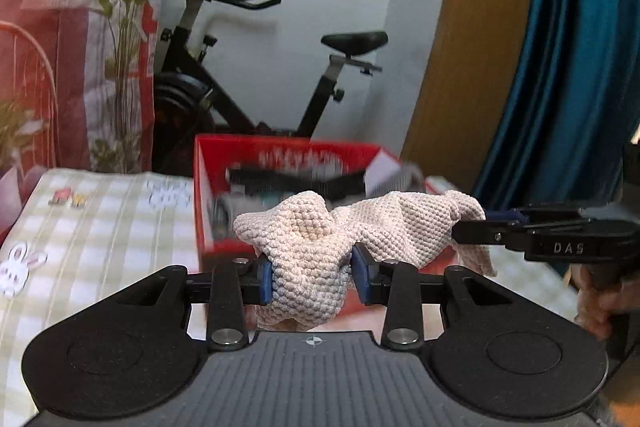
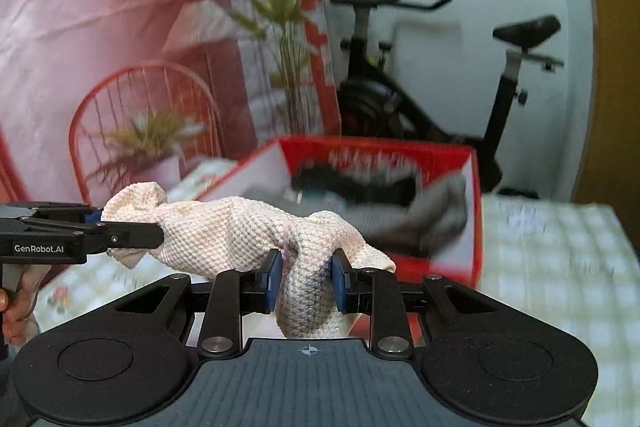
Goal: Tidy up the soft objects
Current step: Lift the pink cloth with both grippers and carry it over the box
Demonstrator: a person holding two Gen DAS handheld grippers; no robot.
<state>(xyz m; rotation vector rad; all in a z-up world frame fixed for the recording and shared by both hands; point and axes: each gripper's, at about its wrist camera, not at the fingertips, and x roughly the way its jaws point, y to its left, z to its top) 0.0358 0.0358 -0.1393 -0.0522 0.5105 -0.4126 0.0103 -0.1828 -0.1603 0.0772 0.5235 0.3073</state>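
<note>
From the left gripper's camera, a pale green-and-white checked cloth printed with small rabbits (image 1: pixel 100 223) covers the surface at the left, with a tall artificial green plant (image 1: pixel 124 27) and pink drapery behind it. In the middle, the left gripper (image 1: pixel 312 277) is clamped on one bunched end of a cream waffle-knit cloth (image 1: pixel 360 227), both blue pads (image 1: pixel 265 281) pressing into the fabric. Beyond it stands a red open-topped cardboard box (image 1: pixel 208 187) holding dark and grey soft items, blurred, and farther back a black exercise bike (image 1: pixel 248 79) against a white wall. The knit cloth stretches rightward, lifted off the checked surface in front of the box, to where the right gripper (image 1: pixel 470 227) comes in from the right edge and pinches its other end; a hand (image 1: pixel 600 303) grips that tool's handle below, before a teal curtain (image 1: pixel 568 67). From the right gripper's camera, the left gripper (image 2: pixel 156 227) enters from the left edge, closed on the cloth's (image 2: pixel 224 235) far end, with a red wire chair (image 2: pixel 144 115) behind it. In the centre the right gripper (image 2: pixel 306 279) squeezes the cloth's near bunch between its blue pads (image 2: pixel 340 281), the box (image 2: pixel 472 227) just behind and the bike (image 2: pixel 500 75) at the right.
</note>
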